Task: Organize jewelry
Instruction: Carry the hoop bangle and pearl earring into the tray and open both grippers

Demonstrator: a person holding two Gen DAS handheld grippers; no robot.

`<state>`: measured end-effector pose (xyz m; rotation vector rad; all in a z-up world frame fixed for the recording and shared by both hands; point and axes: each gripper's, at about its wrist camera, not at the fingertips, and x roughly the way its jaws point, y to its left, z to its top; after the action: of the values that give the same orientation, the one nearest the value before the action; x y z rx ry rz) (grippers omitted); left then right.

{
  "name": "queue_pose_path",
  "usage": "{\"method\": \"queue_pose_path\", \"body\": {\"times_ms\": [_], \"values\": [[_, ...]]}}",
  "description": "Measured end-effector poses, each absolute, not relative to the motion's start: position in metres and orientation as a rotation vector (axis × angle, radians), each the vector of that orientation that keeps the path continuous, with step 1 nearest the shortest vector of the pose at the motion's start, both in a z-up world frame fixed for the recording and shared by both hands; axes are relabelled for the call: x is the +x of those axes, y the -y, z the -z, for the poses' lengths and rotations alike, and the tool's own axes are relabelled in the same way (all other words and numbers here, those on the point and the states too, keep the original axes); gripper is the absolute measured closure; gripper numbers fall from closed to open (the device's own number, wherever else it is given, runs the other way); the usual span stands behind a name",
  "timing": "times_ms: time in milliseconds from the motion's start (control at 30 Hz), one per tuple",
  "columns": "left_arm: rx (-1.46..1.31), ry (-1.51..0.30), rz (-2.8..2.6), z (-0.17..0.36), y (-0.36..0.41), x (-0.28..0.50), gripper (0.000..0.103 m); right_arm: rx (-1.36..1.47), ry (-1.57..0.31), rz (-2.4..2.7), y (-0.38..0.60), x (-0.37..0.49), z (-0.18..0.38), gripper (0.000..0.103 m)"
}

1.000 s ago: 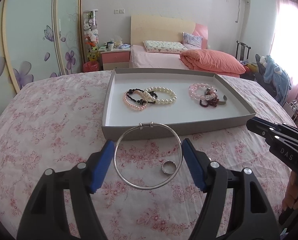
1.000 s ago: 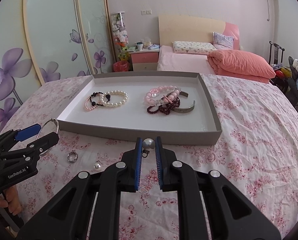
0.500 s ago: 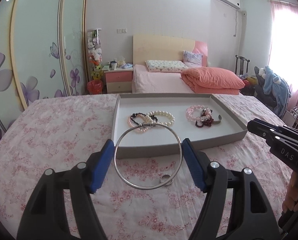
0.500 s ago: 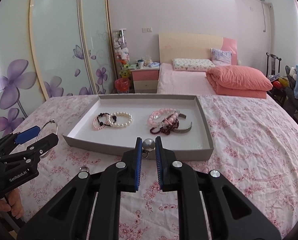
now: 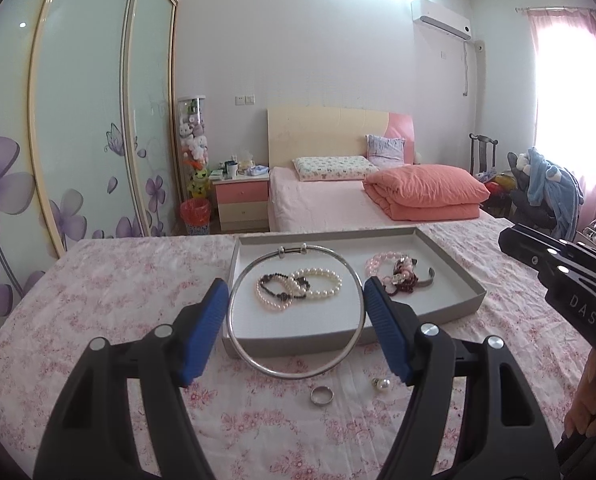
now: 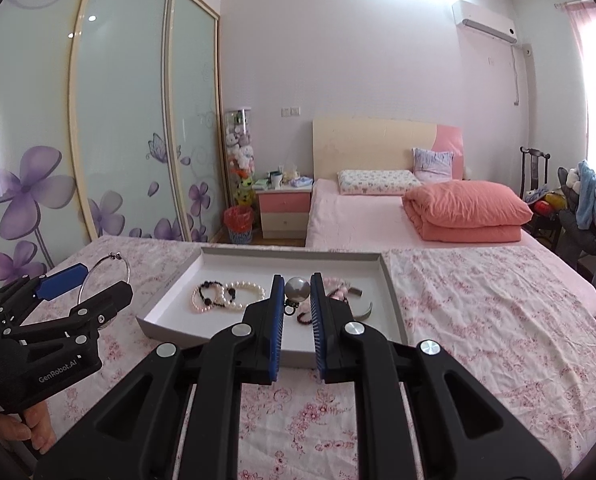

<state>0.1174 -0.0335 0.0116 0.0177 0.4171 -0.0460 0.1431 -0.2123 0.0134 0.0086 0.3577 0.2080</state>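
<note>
the left tongs (image 5: pixel 296 312) stand wide, their blue pads (image 5: pixel 382 326) bearing on opposite sides of a silver bangle (image 5: pixel 296 370), which spans the whole gap; a hoop this broad only lets itself be carried by its outer edge, so the spread grip looks deliberate. the right tongs (image 6: pixel 297 294) are nearly closed, pinching a silver bead earring (image 6: pixel 297 289) right at the tips, its small dark fitting hanging below. that narrow pinch suits a round thing that would otherwise roll out.

both pieces hang clear of the cloth, just short of the grey tray (image 5: pixel 450 304), which lies ahead of both tongs on the flowered pink worktop (image 5: pixel 110 304). i judge both are being carried to it. inside the tray, a pearl bracelet (image 5: pixel 318 284) overlaps a black bead bracelet (image 5: pixel 276 290) on the left; a pink and dark-red cluster with a silver cuff (image 5: pixel 426 280) sits on the right.

below the left tongs, a silver ring (image 5: pixel 322 395) and a second bead earring (image 5: pixel 381 384) lie loose on the cloth, outside the tray, not yet sorted.
</note>
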Motion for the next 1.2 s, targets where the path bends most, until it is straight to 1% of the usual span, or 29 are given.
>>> {"method": "queue_pose_path", "body": {"times_ms": [400,733,933,1200], "values": [[0.035,-0.339,0.022,-0.034,0.04,0.129,0.035,0.008,-0.265,-0.174,0.213,0.154,-0.032,0.089],[0.033,-0.337,-0.005,-0.033,0.04,0.157,0.035,0.01,-0.243,-0.161,0.21,0.176,-0.038,0.089],[0.03,-0.348,-0.006,-0.028,0.042,0.176,0.035,0.017,-0.263,-0.161,0.211,0.196,-0.035,0.089],[0.025,-0.398,0.0,-0.013,0.045,0.216,0.035,0.059,-0.359,-0.162,0.214,0.237,-0.015,0.089]]}}
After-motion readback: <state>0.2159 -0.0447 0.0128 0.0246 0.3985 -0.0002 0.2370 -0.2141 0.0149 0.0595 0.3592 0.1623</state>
